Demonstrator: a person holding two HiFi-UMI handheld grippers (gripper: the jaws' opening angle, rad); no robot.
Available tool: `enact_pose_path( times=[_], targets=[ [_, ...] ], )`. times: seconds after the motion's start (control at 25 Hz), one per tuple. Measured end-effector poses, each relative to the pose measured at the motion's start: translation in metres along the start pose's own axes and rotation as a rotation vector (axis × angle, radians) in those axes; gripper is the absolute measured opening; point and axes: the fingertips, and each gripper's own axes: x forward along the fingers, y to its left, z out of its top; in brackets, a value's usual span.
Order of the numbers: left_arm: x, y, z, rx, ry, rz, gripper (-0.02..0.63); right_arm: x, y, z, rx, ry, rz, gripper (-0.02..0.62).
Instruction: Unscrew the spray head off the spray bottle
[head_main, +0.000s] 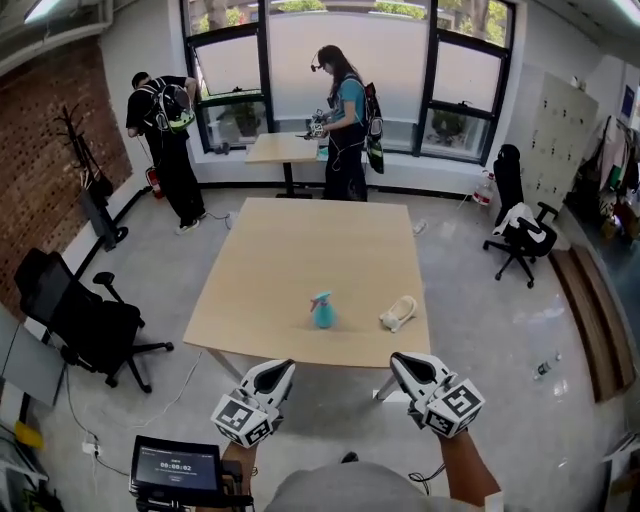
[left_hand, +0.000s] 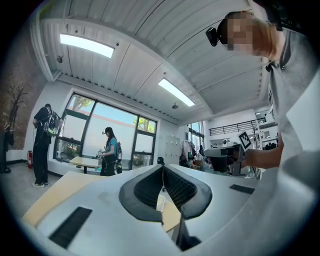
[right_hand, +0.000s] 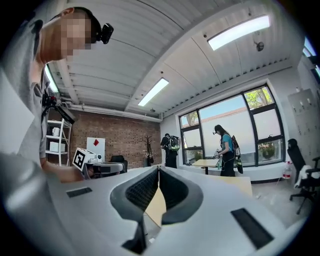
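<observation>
A teal spray bottle (head_main: 322, 311) with a pink spray head stands upright near the front edge of the wooden table (head_main: 260, 270). My left gripper (head_main: 283, 369) hovers in front of the table's edge, left of the bottle, its jaws shut on nothing. My right gripper (head_main: 396, 362) hangs off the front edge to the right, also shut and empty. Both point level toward the table. In the left gripper view my left gripper (left_hand: 162, 167) shows its pads pressed together; in the right gripper view my right gripper (right_hand: 158, 168) shows the same. The bottle is hidden in both gripper views.
A cream-coloured object (head_main: 398, 313) lies on the table right of the bottle. Black office chairs stand at the left (head_main: 85, 322) and far right (head_main: 520, 236). Two people stand by a smaller table (head_main: 284, 148) near the windows. A tablet (head_main: 177, 468) sits low at my left.
</observation>
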Motion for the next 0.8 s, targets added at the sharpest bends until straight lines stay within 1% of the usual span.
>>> enact_pose_path(
  times=[0.12, 0.24, 0.36, 0.44, 0.56, 0.68, 0.76, 0.8],
  targets=[
    [0.031, 0.028, -0.017, -0.04, 0.037, 0.002, 0.006, 0.041, -0.025, -0.004, 0.047, -0.002, 0.038, 0.006],
    [0.047, 0.053, -0.038, -0.085, 0.081, 0.005, 0.006, 0.069, -0.04, -0.017, 0.095, 0.027, 0.059, 0.006],
    [0.064, 0.072, -0.042, -0.087, 0.092, 0.008, 0.006, 0.086, -0.054, -0.02, 0.111, 0.042, 0.068, 0.006],
    [0.083, 0.101, -0.05, -0.086, 0.101, -0.014, 0.006, 0.114, -0.067, -0.027, 0.121, 0.058, 0.06, 0.007],
    [0.112, 0.155, -0.065, -0.113, 0.109, -0.06, 0.008, 0.162, -0.086, -0.043, 0.145, 0.093, 0.041, 0.006],
    [0.142, 0.202, -0.08, -0.119, 0.116, -0.106, 0.008, 0.202, -0.107, -0.051, 0.133, 0.118, 0.026, 0.006],
    [0.16, 0.22, -0.094, -0.114, 0.15, -0.138, 0.009, 0.223, -0.119, -0.058, 0.137, 0.155, 0.031, 0.008],
    [0.167, 0.222, -0.103, -0.114, 0.173, -0.154, 0.014, 0.228, -0.121, -0.062, 0.138, 0.182, 0.043, 0.008]
  ],
)
